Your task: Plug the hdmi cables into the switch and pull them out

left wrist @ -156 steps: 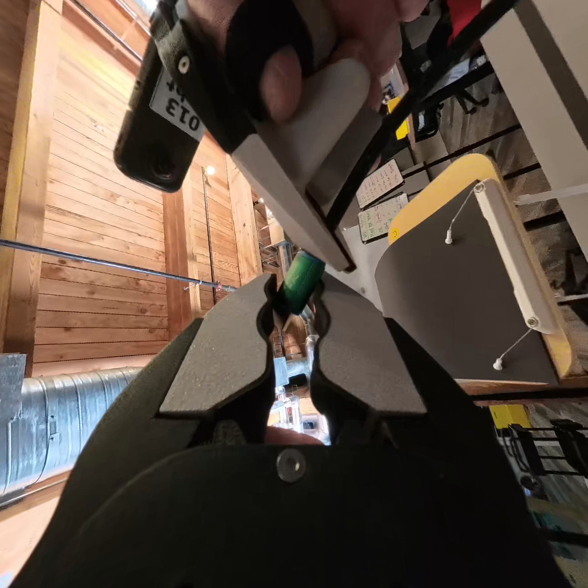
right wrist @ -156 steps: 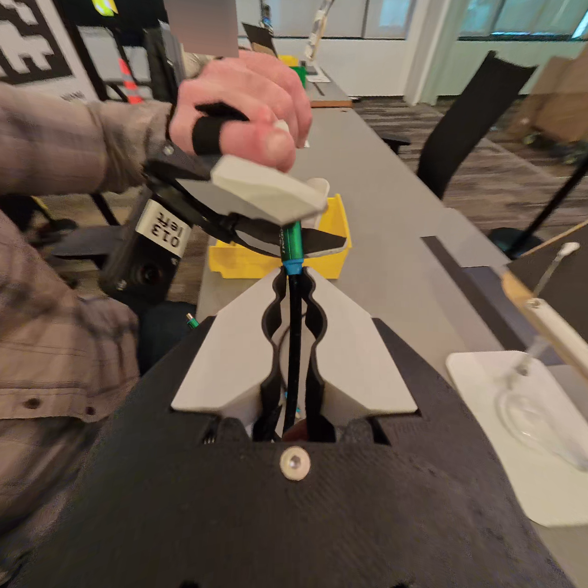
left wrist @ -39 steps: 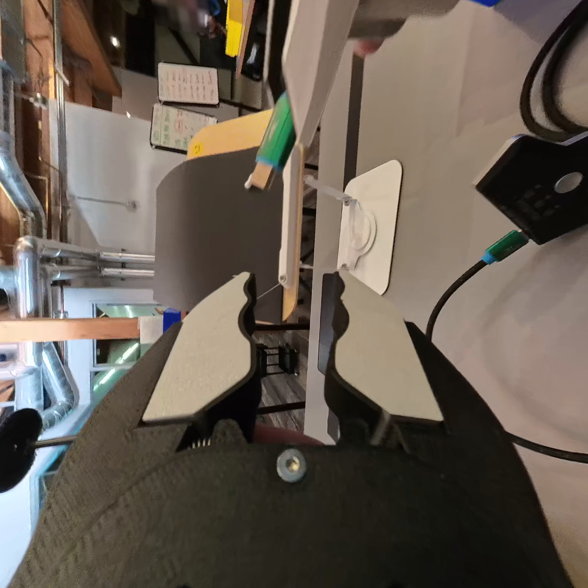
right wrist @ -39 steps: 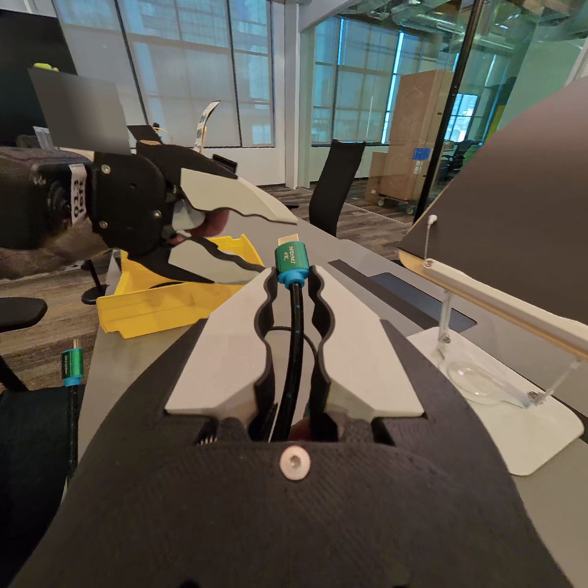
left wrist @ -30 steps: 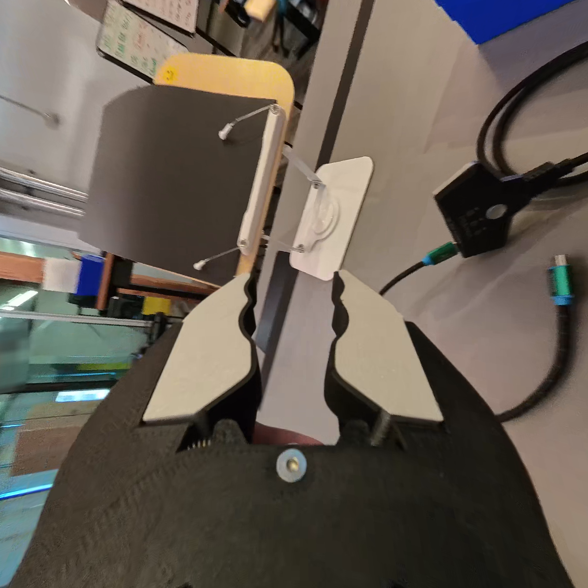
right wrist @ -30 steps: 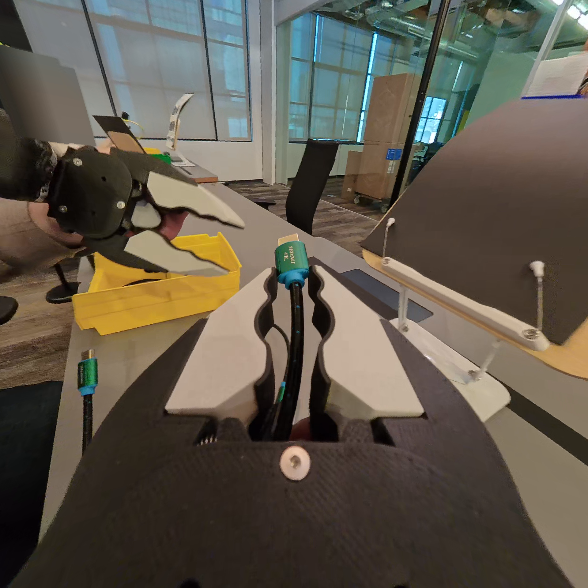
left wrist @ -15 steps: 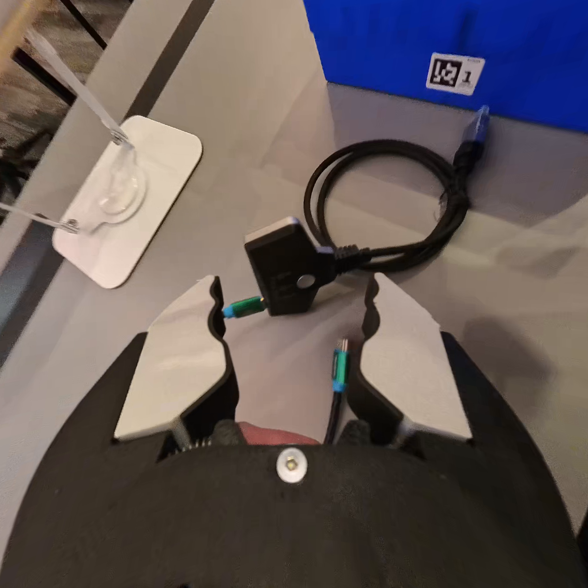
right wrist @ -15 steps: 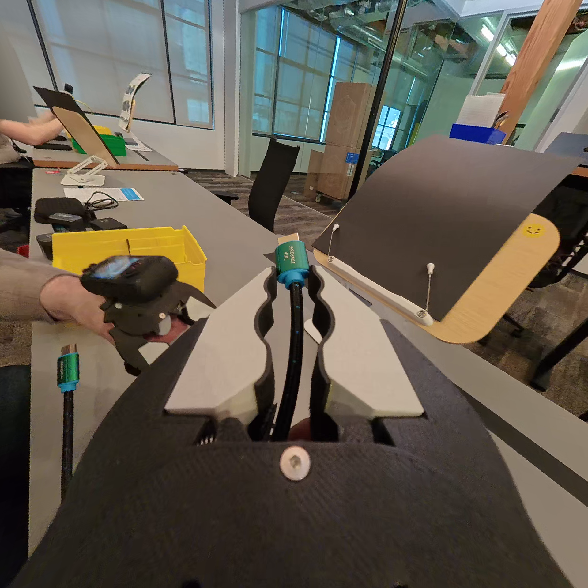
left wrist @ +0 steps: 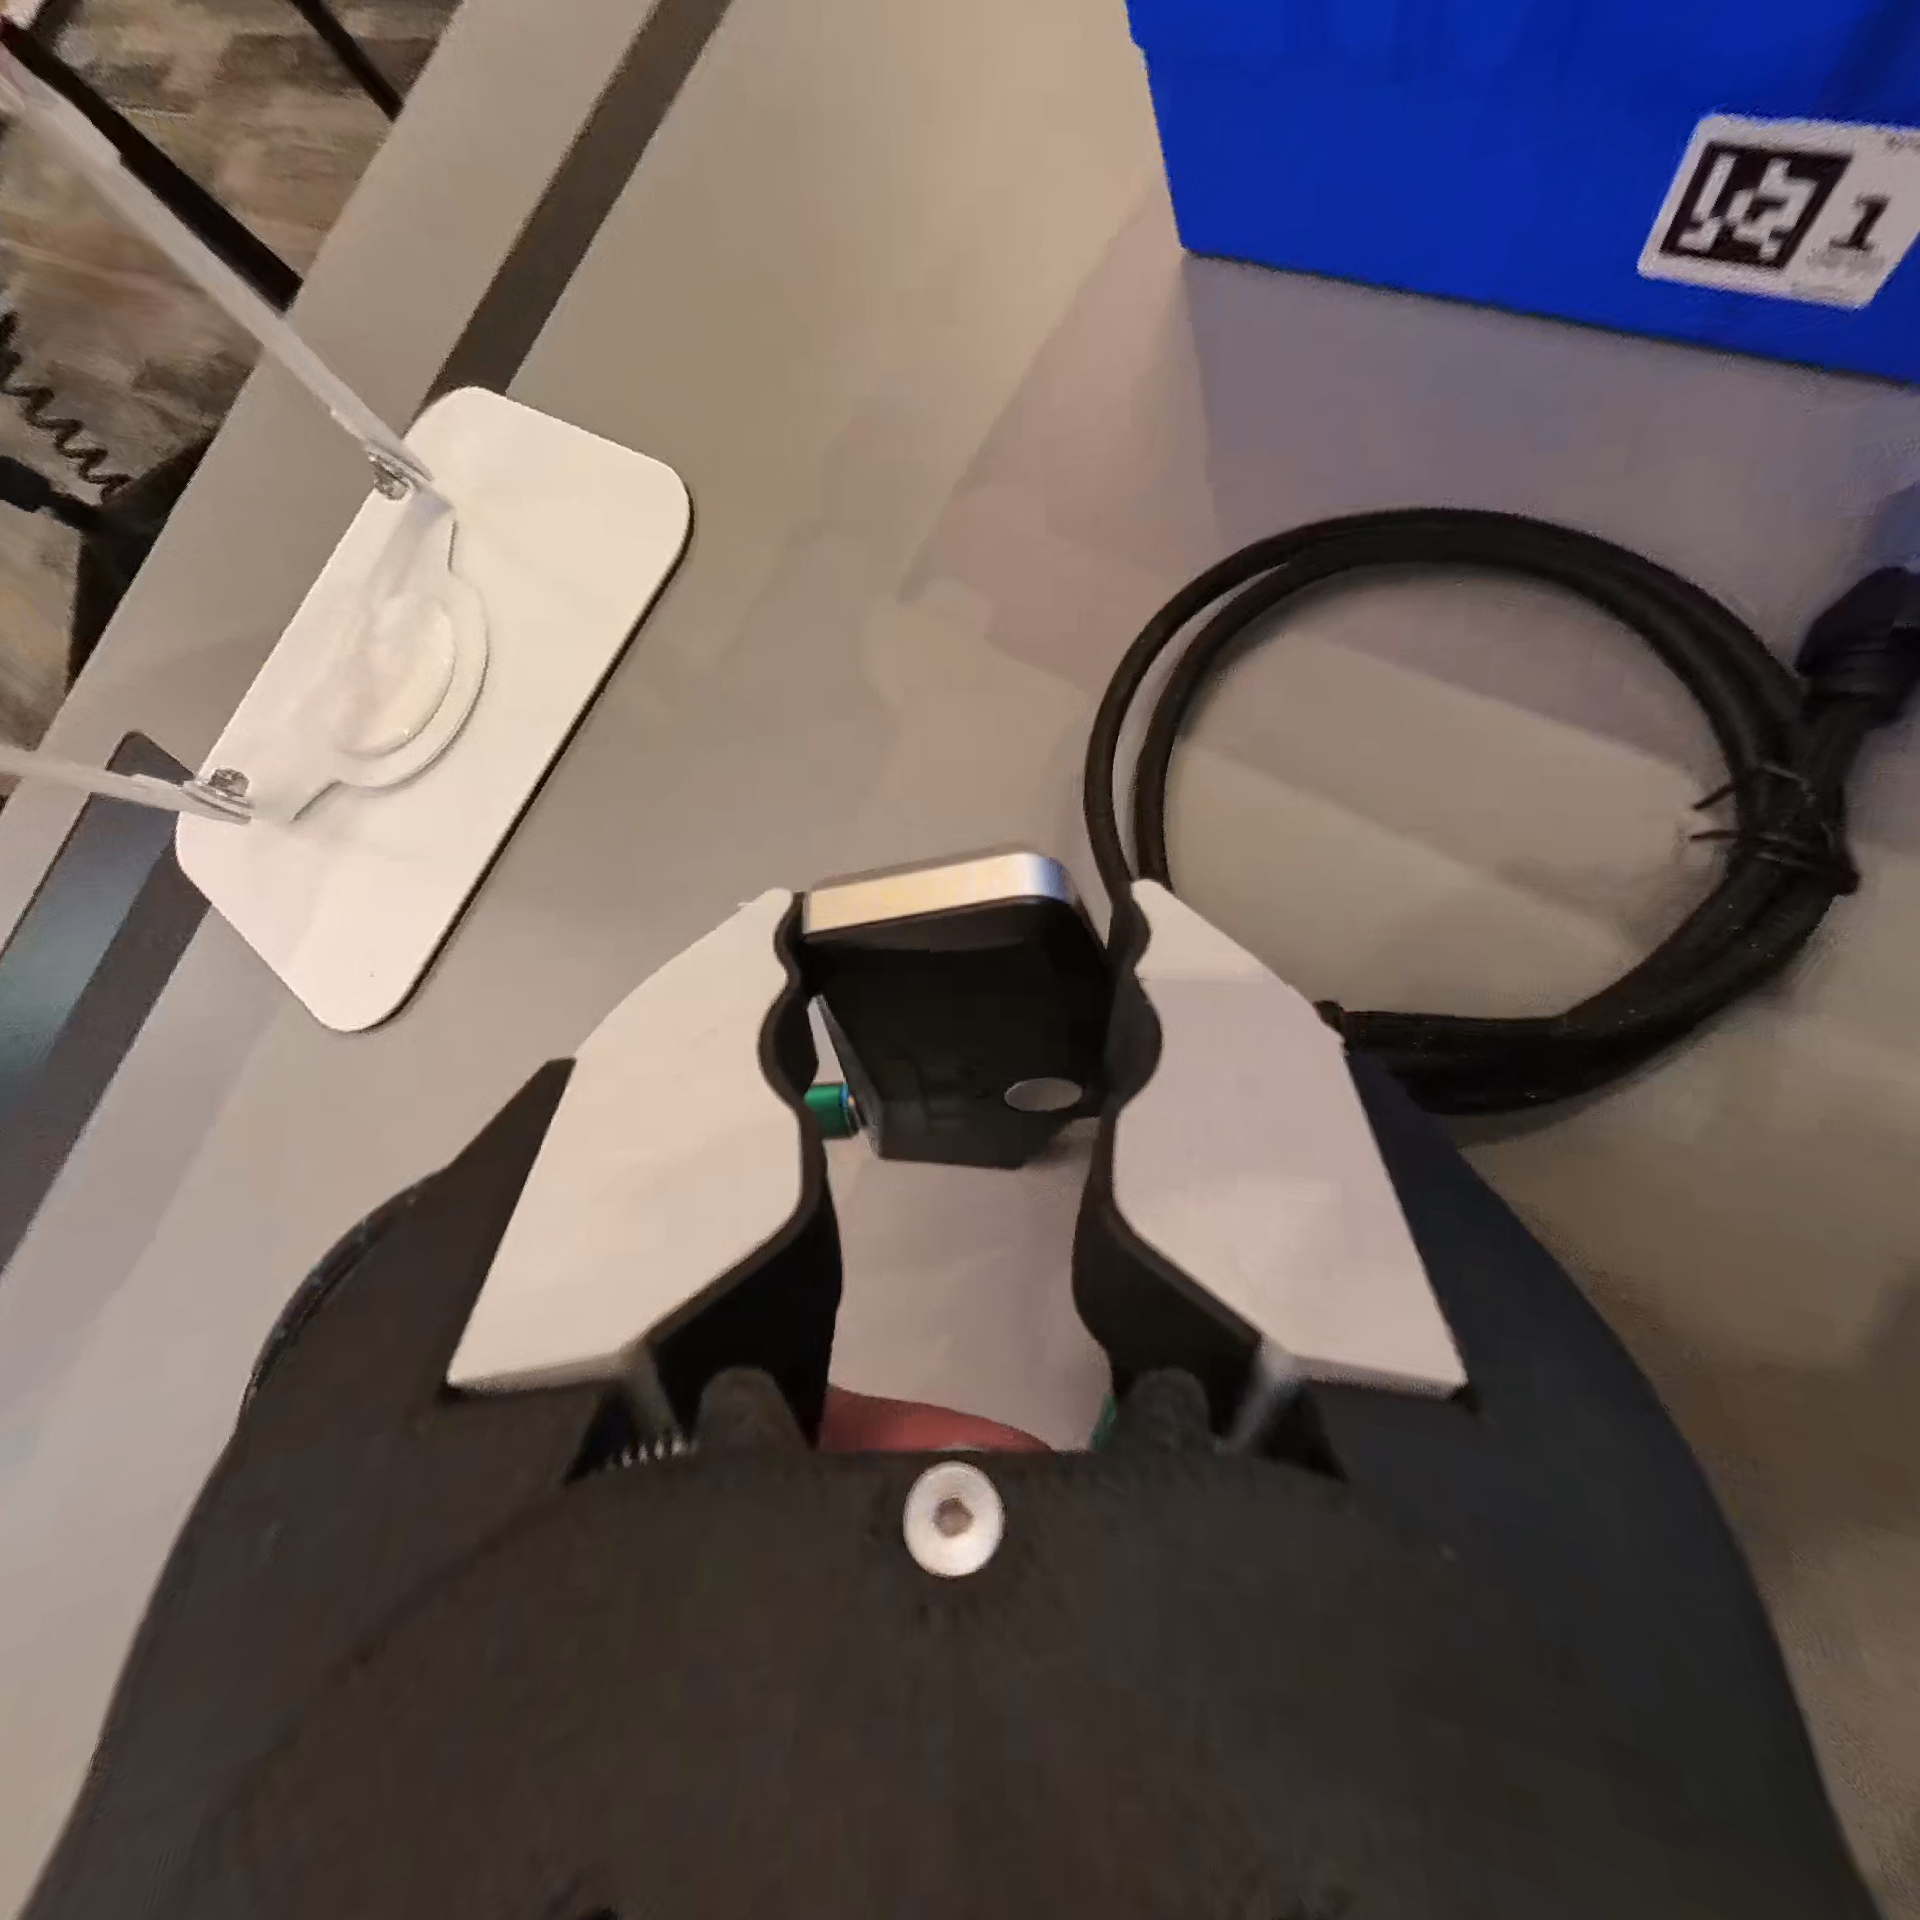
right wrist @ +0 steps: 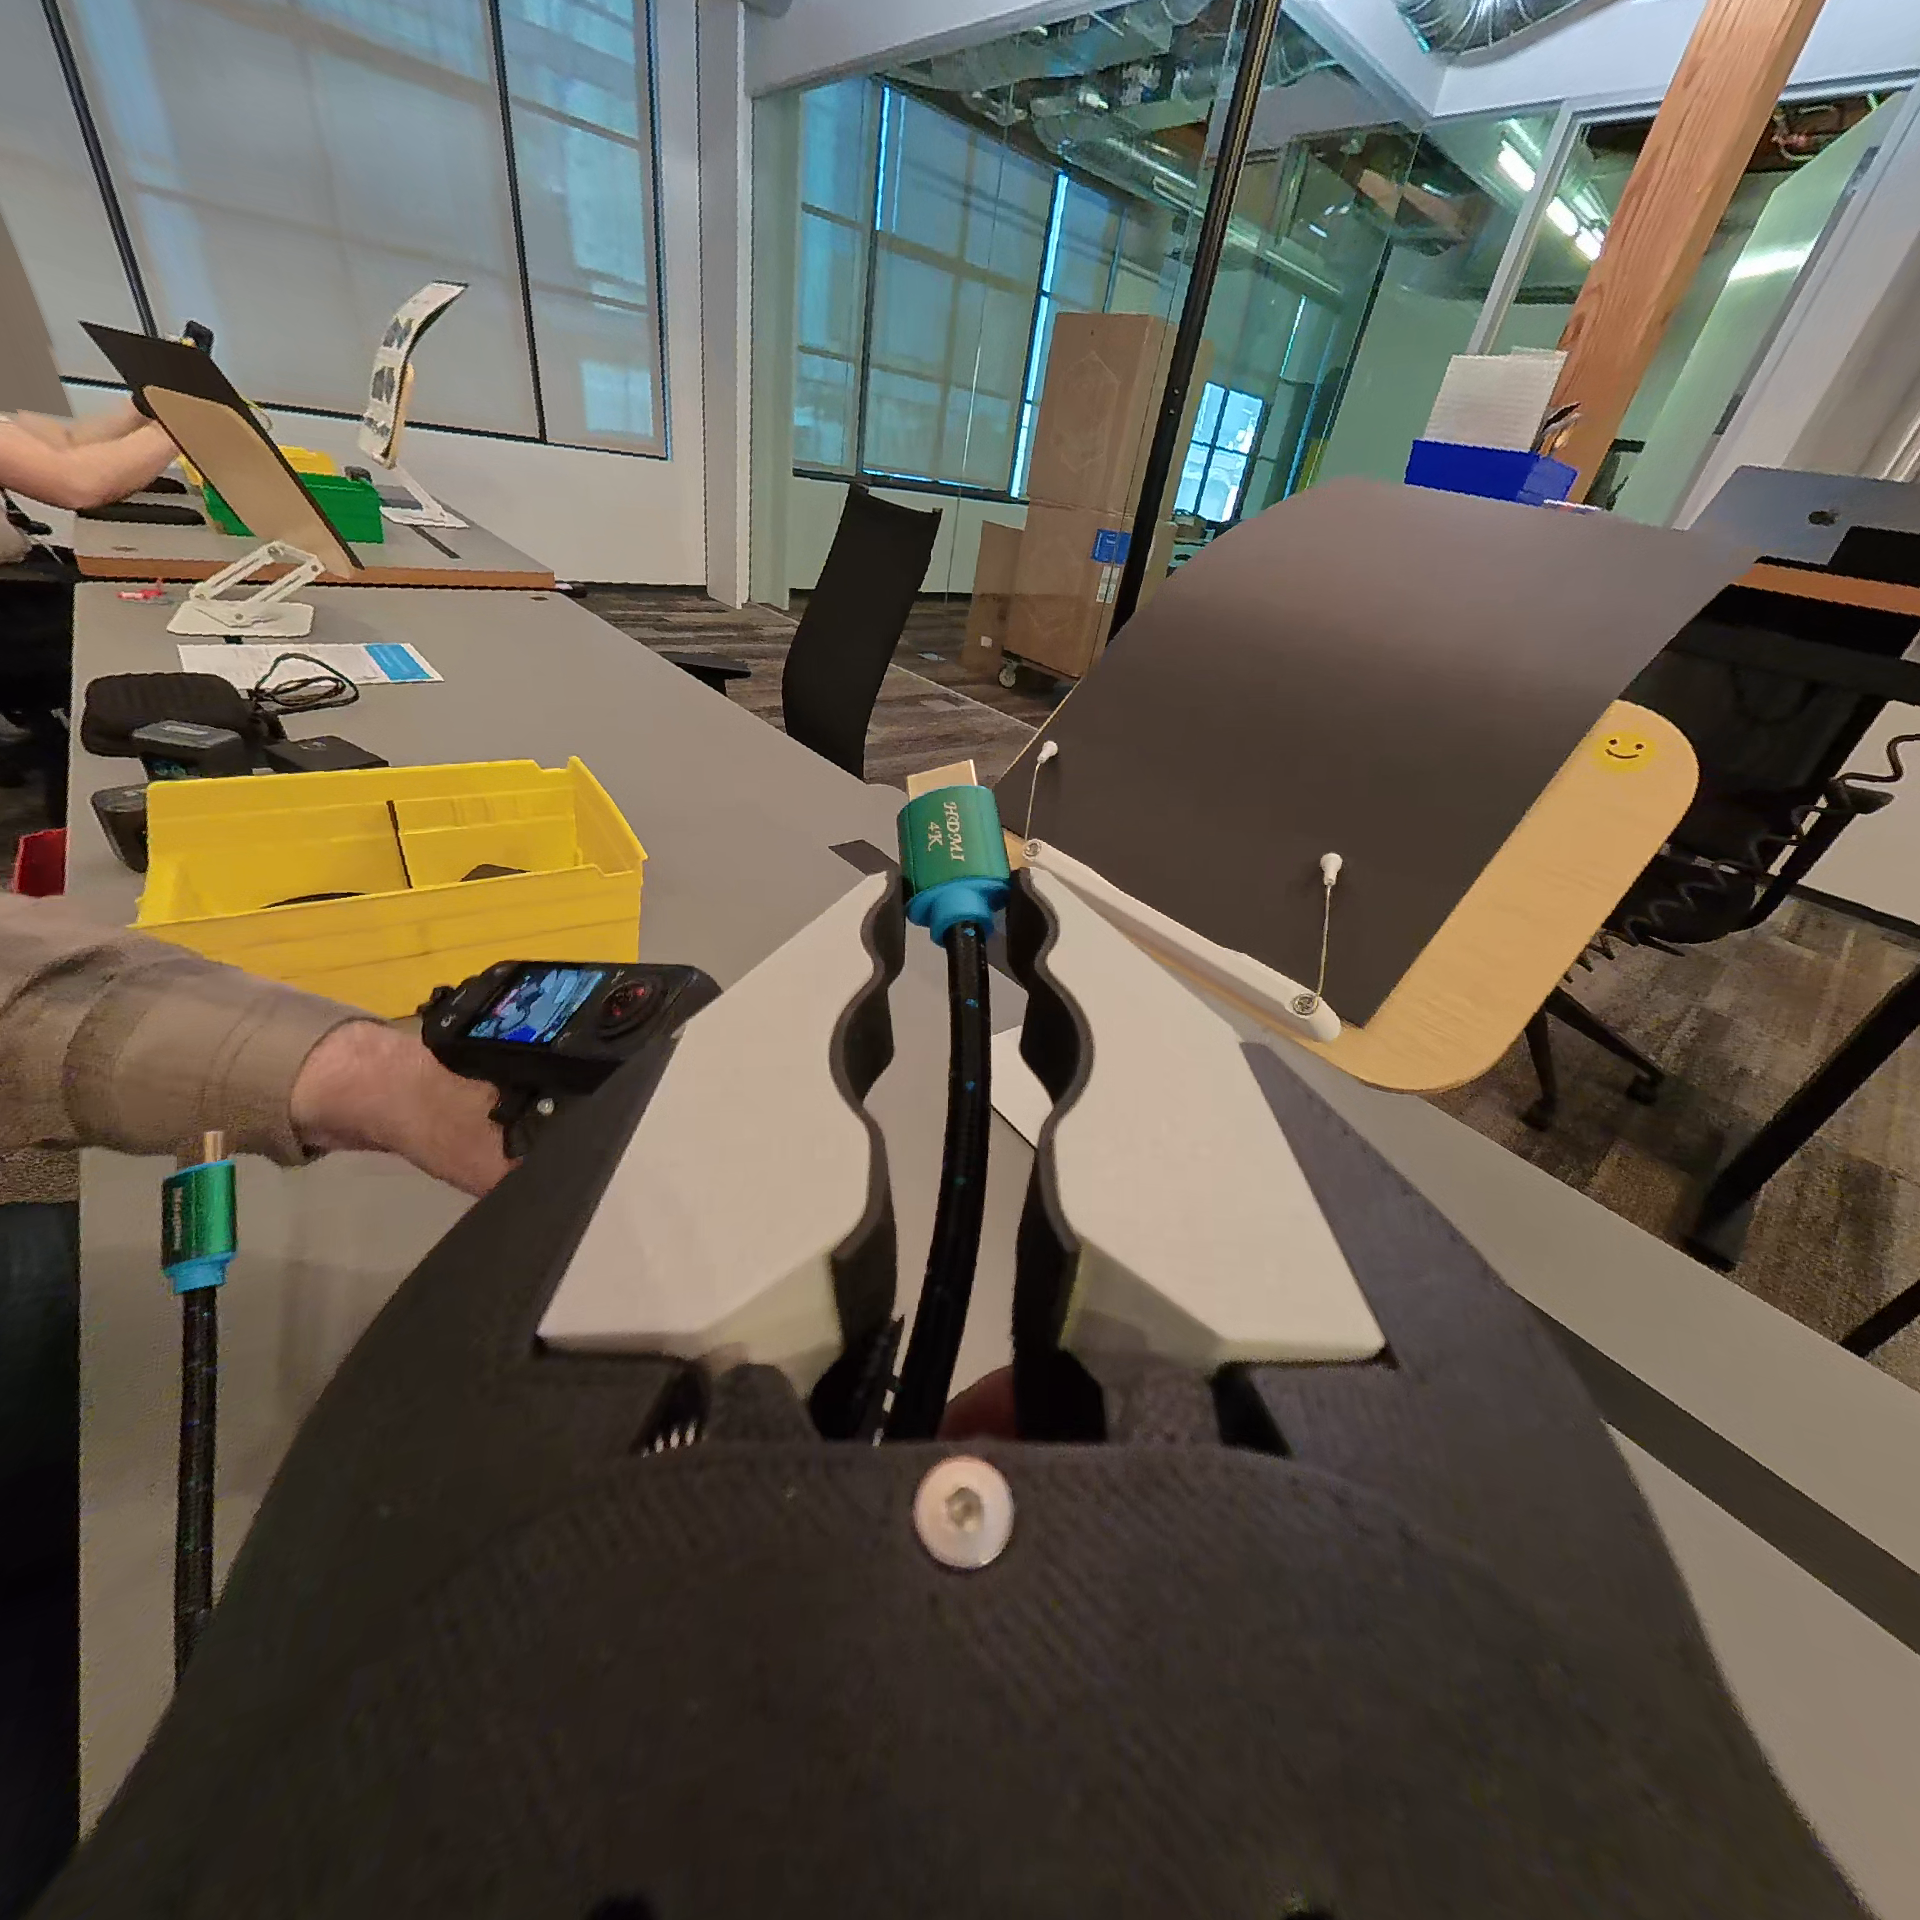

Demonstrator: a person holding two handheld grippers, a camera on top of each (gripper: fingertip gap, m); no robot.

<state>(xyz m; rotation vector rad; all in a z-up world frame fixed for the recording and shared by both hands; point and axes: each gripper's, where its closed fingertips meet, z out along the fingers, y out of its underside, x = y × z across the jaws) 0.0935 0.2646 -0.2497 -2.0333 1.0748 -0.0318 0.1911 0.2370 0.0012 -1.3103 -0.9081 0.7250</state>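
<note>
The black switch [left wrist: 956,1029] lies on the grey table [left wrist: 883,416] with one green HDMI plug [left wrist: 831,1099] in its left side. My left gripper [left wrist: 956,902] is down over the switch, its jaws closed in against the switch's two sides. In the right wrist view only the left gripper's camera [right wrist: 561,1013] and the hand holding it show. My right gripper [right wrist: 954,881] is shut on a black braided HDMI cable [right wrist: 961,1060], held above the table. Its green plug [right wrist: 951,842] sticks out past the fingertips. Another green HDMI plug [right wrist: 197,1216] lies loose on the table at the left.
The switch's own coiled black cable [left wrist: 1455,810] lies to its right, before a blue box [left wrist: 1455,135]. A white stand base [left wrist: 436,727] sits to the left near the table edge and carries a black board [right wrist: 1351,727]. A yellow bin [right wrist: 395,862] stands farther back. Spacing between my two grippers at the tips: around 25 cm.
My left gripper let go of the plug, swung down to the table, moved over the switch and narrowed its jaws around it. My right gripper kept the cable and turned a little to the right.
</note>
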